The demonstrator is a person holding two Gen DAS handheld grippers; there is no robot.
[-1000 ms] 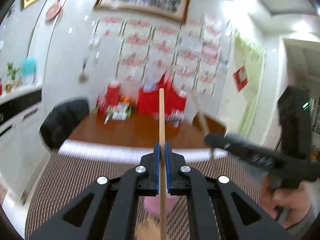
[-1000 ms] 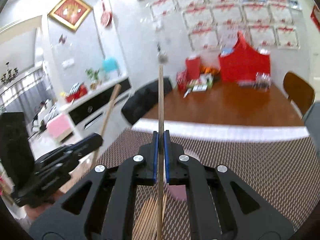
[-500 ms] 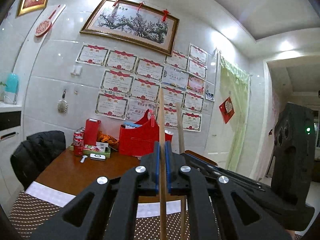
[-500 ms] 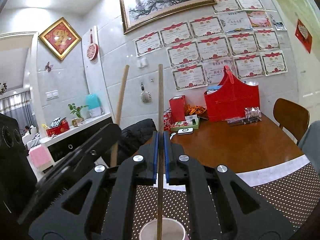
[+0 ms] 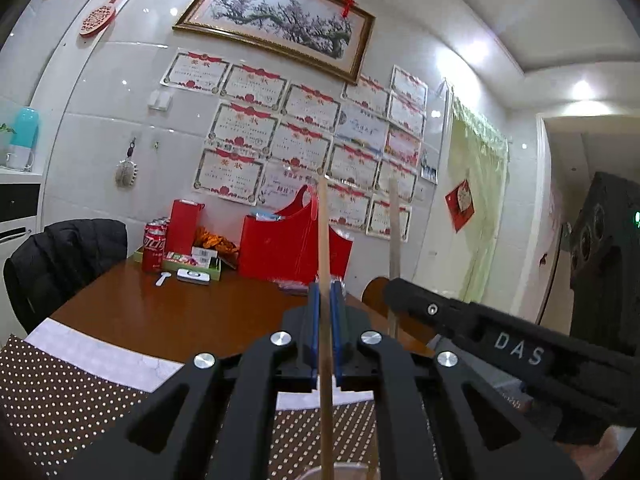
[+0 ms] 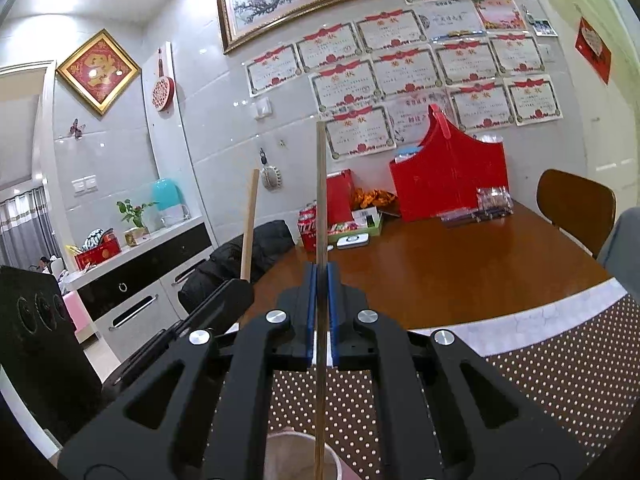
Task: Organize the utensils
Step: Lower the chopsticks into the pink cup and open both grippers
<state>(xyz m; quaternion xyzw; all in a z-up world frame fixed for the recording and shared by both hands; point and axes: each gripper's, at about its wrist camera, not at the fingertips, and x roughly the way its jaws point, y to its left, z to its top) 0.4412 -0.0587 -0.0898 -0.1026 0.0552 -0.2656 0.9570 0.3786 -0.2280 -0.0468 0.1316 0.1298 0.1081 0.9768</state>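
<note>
While both tools point out across the dining table (image 5: 168,316), the left gripper (image 5: 326,320) has its blue pads pressed onto a pale wooden chopstick (image 5: 325,248) that stands upright between them. Its lower end dips toward the rim of a cup (image 5: 340,470) at the bottom edge of the left wrist view. Just to its right, the right gripper (image 5: 394,286) pinches a second chopstick (image 5: 394,220), also upright. From the right wrist camera that darker chopstick (image 6: 320,200) runs straight down through the closed pads of the right gripper (image 6: 320,300) into the mouth of a paper cup (image 6: 296,456) standing on the dotted brown placemat (image 6: 560,360) at the table's near edge. Against the far edge by the wall sit a red gift bag (image 6: 448,176), red drink cans (image 5: 154,246) and a green tray (image 5: 208,266). A dark jacket (image 5: 68,256) drapes over a chair at the left edge.
</note>
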